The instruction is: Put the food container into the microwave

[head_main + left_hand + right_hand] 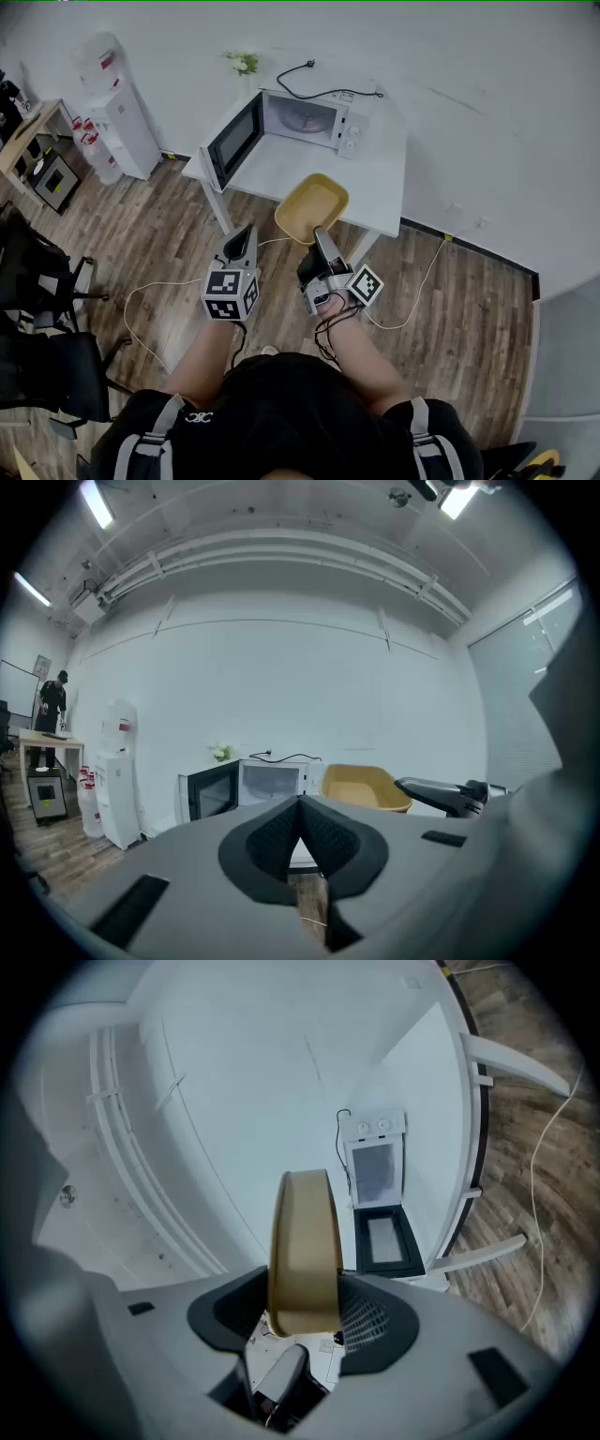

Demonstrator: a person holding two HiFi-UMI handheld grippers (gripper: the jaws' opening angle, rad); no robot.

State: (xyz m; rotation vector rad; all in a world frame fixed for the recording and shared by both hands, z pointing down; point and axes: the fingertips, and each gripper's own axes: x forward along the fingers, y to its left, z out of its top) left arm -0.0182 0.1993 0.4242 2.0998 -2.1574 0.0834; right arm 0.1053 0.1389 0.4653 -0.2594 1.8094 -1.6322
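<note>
1. at the front edge of the table [380,178], the container [311,206] is held in the air, short of the open microwave [302,116].
2. risk: a rim-only hold may let it tilt or slip, and it may clip the door [232,141].
3. right gripper [322,232]: jaws clamped on the container's rim.
4. left gripper [246,231]: jaws together, empty.

Food container [311,206] — near rim hidden under right gripper [322,232].

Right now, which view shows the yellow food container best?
Head view: the yellow food container shows nearly whole, open side up. Right gripper view shows it edge-on between the jaws; left gripper view, only its side.
</note>
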